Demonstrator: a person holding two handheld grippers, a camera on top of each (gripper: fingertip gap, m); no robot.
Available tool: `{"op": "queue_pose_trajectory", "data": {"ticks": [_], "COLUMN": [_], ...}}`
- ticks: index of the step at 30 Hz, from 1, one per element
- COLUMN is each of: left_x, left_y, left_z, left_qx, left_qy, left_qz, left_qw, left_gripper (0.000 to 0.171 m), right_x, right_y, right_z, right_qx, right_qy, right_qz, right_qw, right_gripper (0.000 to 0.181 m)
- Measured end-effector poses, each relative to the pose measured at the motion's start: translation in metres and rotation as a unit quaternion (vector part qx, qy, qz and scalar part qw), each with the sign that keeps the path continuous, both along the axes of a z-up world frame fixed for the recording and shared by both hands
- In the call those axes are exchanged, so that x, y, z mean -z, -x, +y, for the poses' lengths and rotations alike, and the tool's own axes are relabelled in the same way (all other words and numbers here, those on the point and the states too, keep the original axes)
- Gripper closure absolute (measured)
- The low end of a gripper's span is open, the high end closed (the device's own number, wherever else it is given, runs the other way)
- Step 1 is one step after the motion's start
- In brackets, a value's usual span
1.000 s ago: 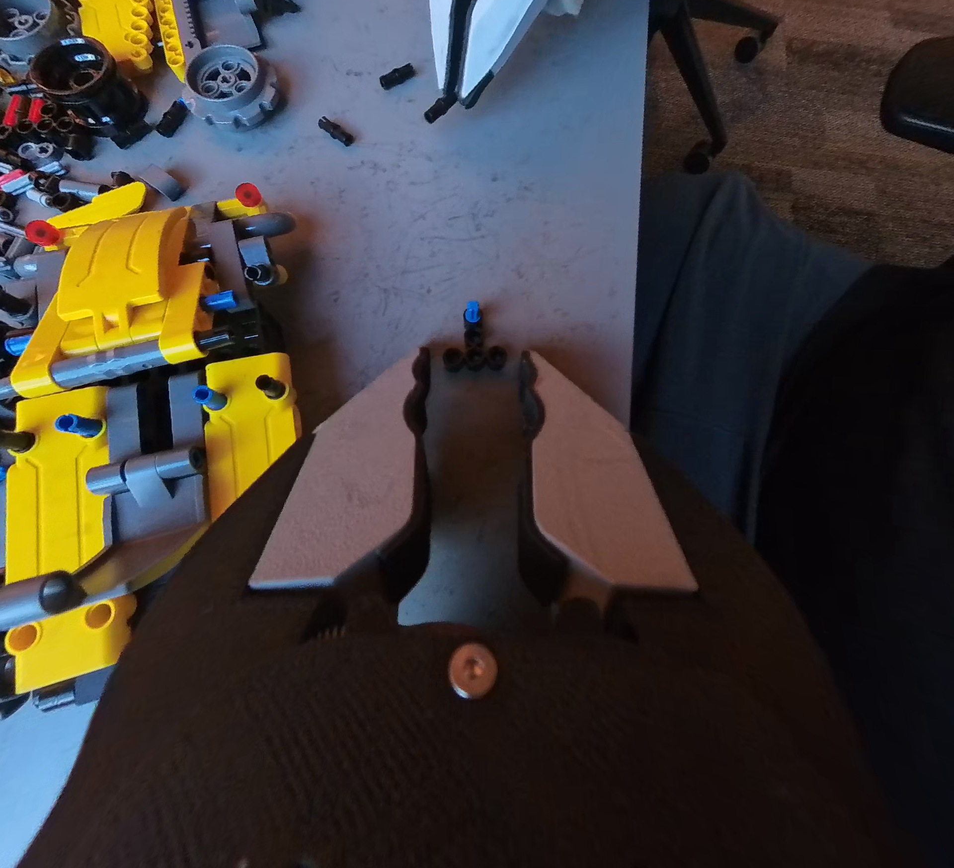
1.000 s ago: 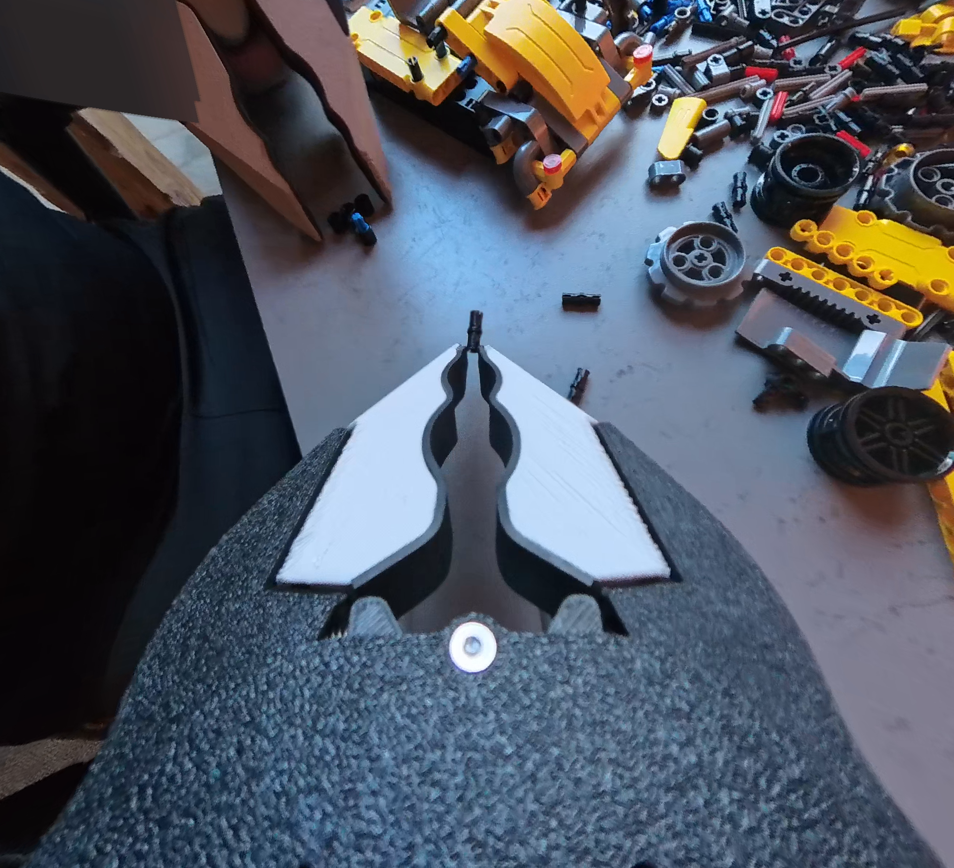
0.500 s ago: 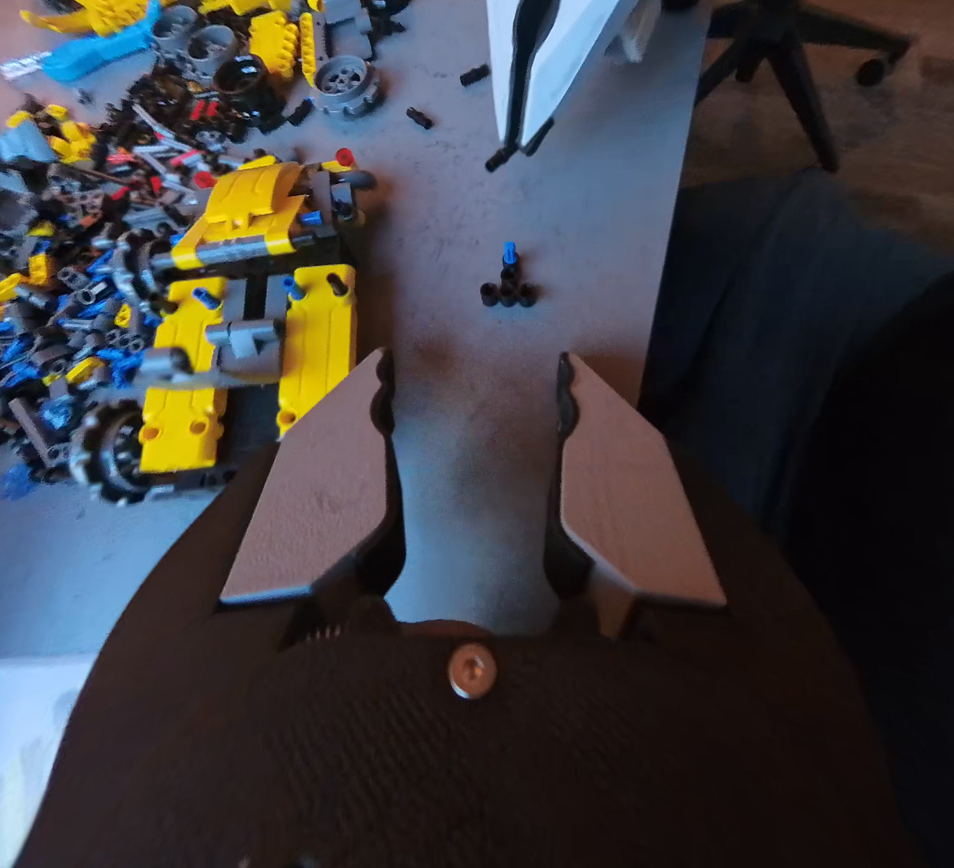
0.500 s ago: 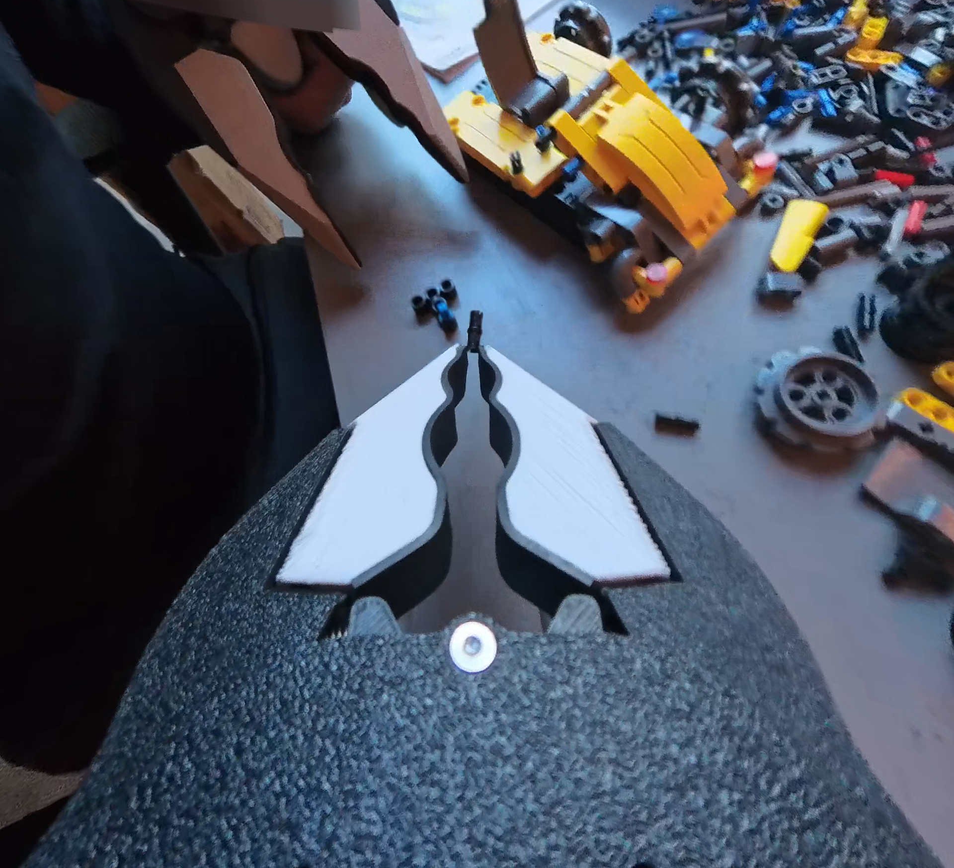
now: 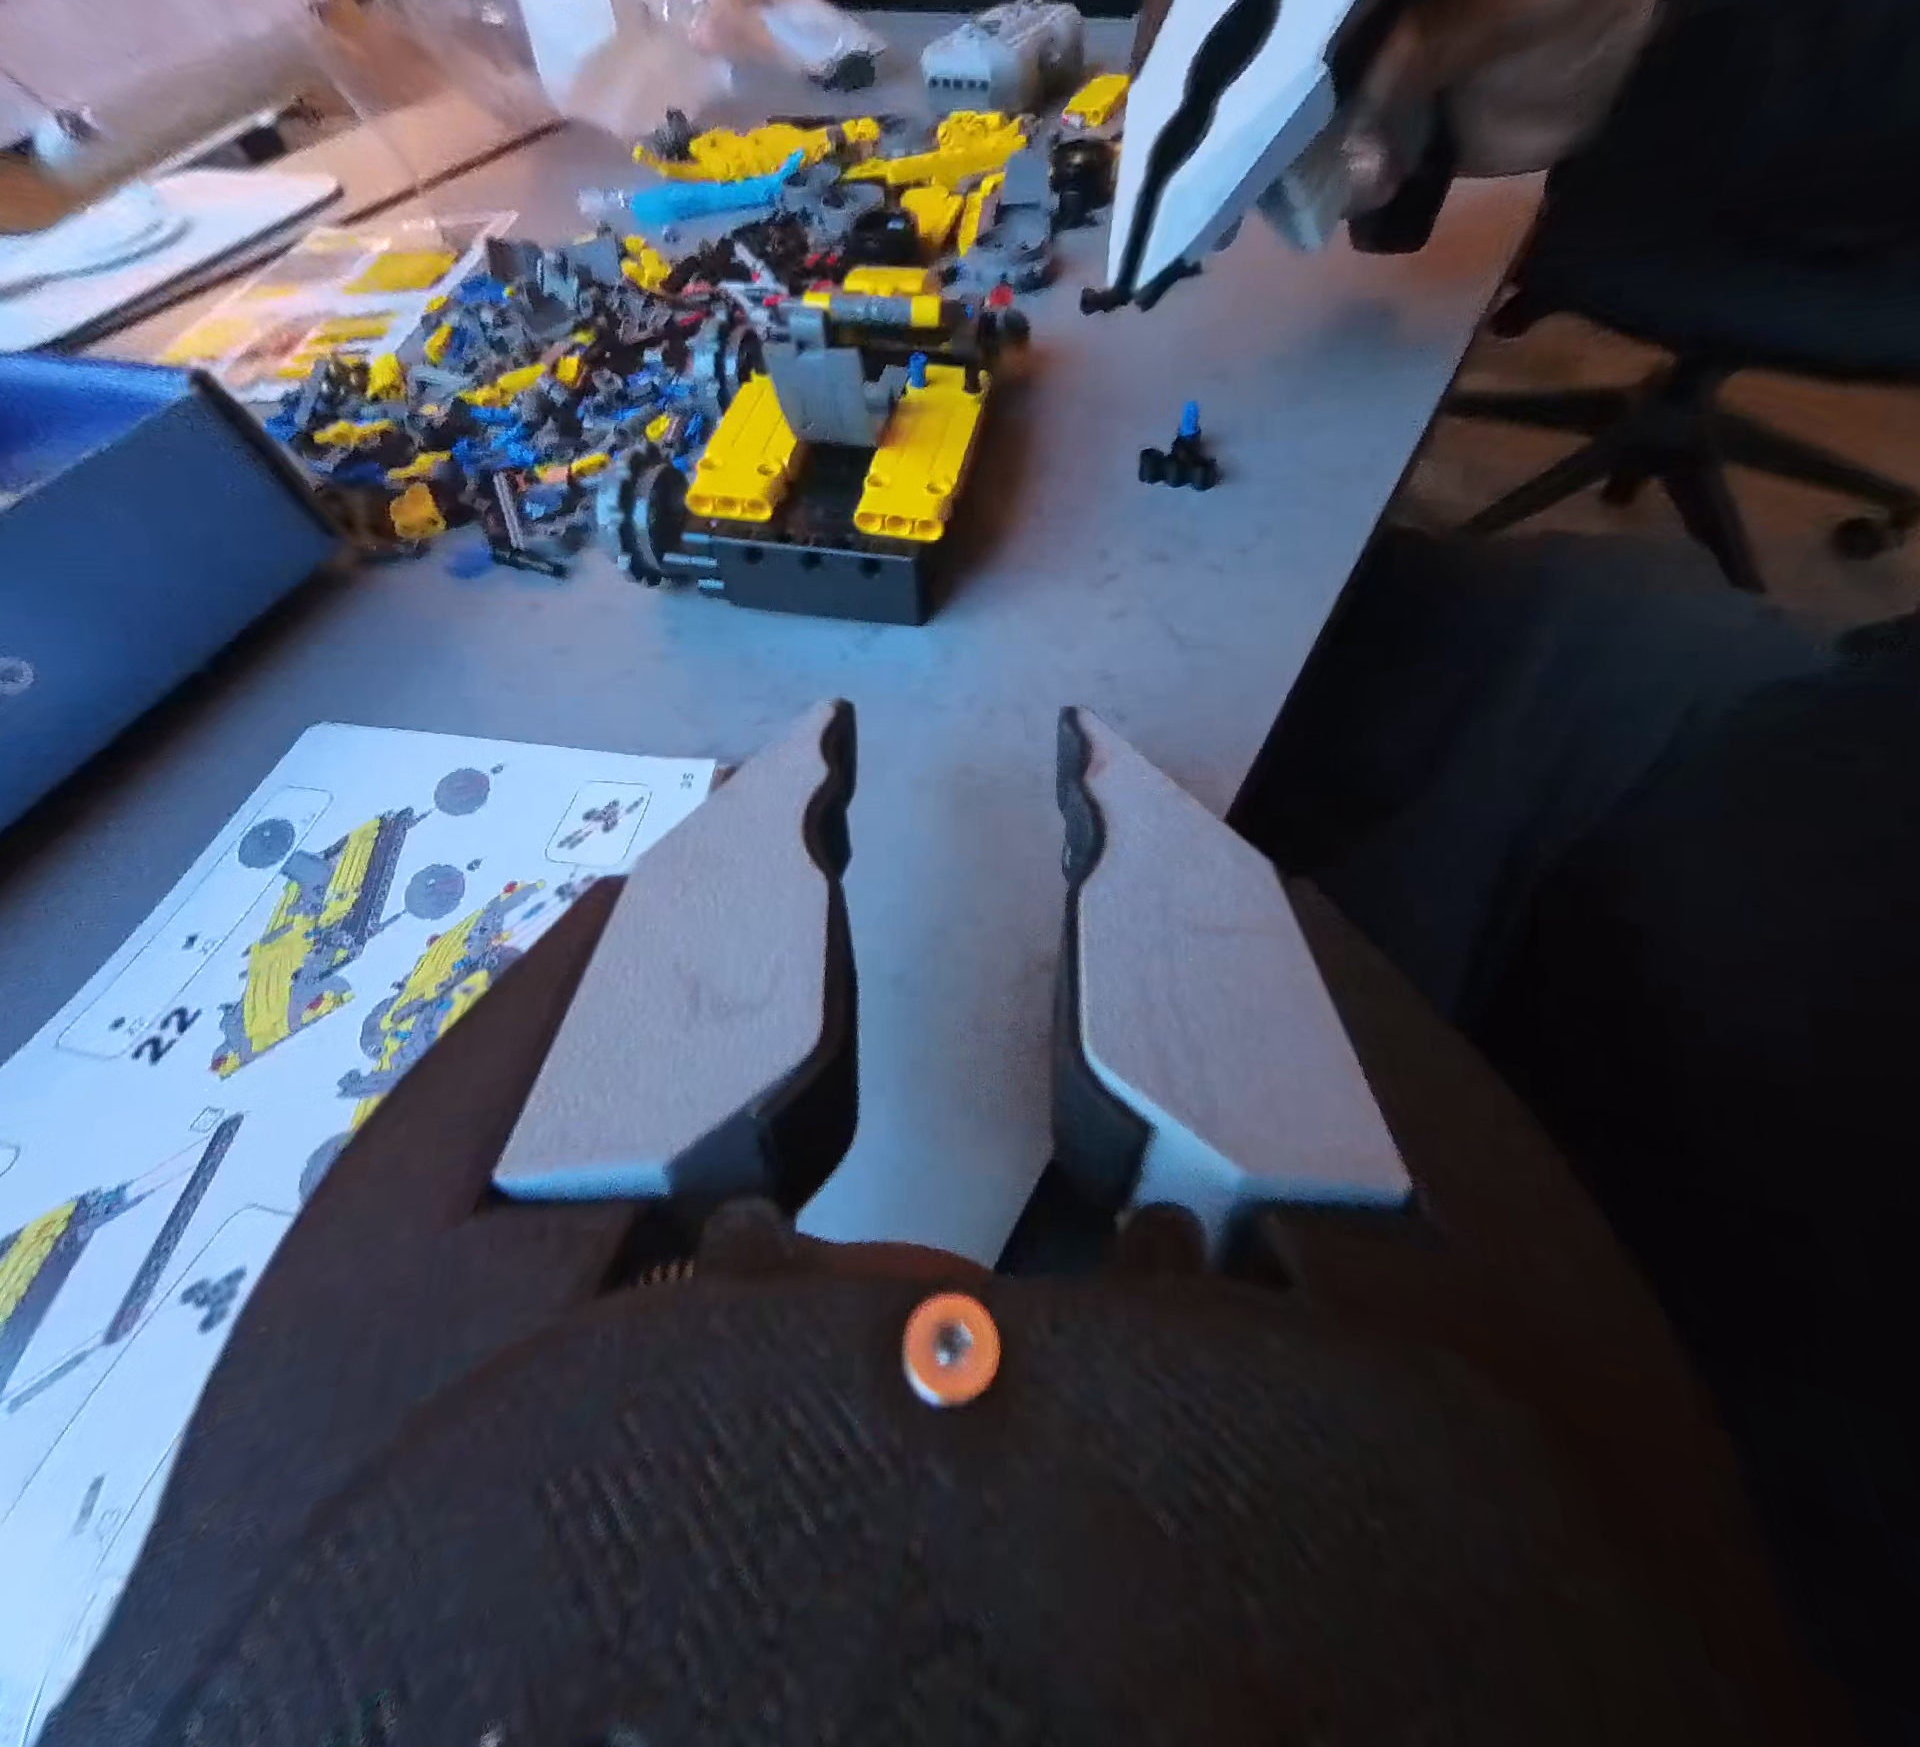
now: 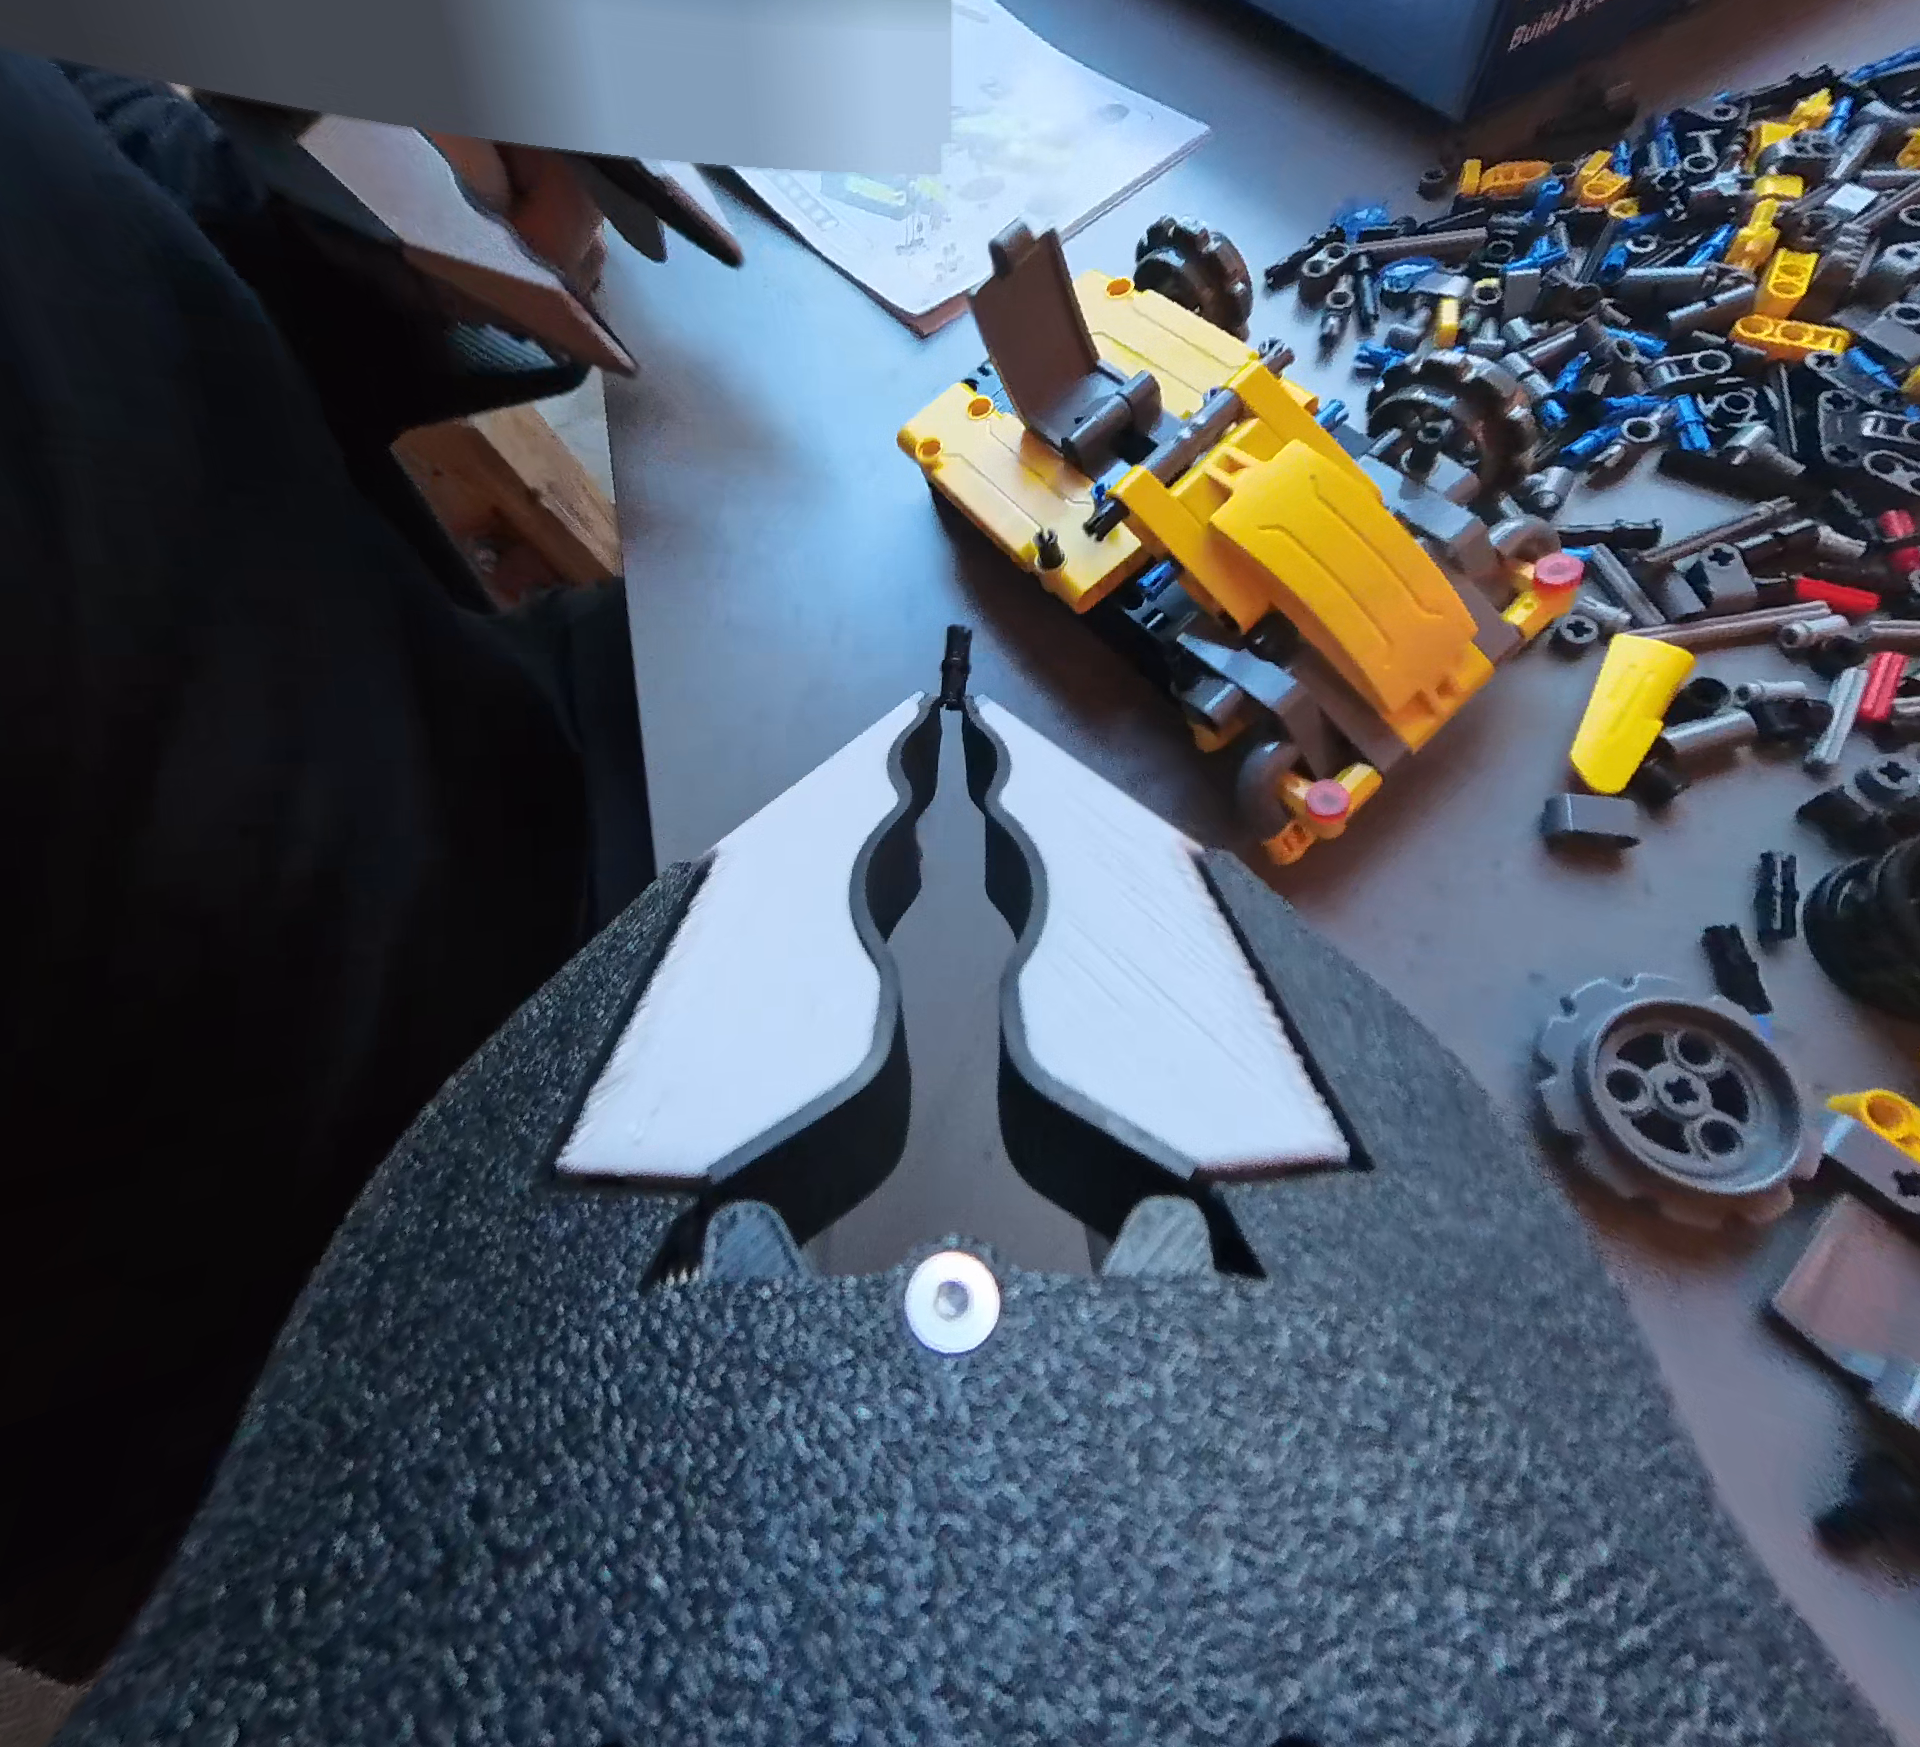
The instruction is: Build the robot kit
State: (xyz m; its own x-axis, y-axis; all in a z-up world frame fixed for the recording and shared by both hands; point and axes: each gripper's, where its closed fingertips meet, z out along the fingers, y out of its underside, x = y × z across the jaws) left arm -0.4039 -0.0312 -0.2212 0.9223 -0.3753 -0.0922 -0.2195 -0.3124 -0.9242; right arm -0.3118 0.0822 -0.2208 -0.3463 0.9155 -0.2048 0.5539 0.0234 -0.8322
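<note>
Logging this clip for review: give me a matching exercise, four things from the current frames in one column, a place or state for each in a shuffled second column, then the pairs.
Things:
1. left claw
2. right claw
3. instruction sheet
4. small black piece with blue pin

Places or states:
A. pinching a thin black pin
B. standing alone on the table near its edge
C. open, holding nothing
D. lying flat beside the left claw

Pairs: 1-C, 2-A, 3-D, 4-B
</note>
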Motion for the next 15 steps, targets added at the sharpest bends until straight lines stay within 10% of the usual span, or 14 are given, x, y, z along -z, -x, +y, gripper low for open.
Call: {"op": "queue_pose_trajectory", "data": {"ticks": [15], "left_x": [-0.002], "left_y": [0.009], "left_z": [0.003], "left_qx": [-0.011], "left_qy": [0.019], "left_qz": [-0.069], "left_qw": [0.997], "left_gripper": [0.130], "right_x": [-0.021], "right_y": [0.023], "right_z": [-0.014], "right_qx": [-0.041], "right_qy": [0.046], "right_qz": [0.049], "right_qw": [0.997], "right_gripper": [0.178]}}
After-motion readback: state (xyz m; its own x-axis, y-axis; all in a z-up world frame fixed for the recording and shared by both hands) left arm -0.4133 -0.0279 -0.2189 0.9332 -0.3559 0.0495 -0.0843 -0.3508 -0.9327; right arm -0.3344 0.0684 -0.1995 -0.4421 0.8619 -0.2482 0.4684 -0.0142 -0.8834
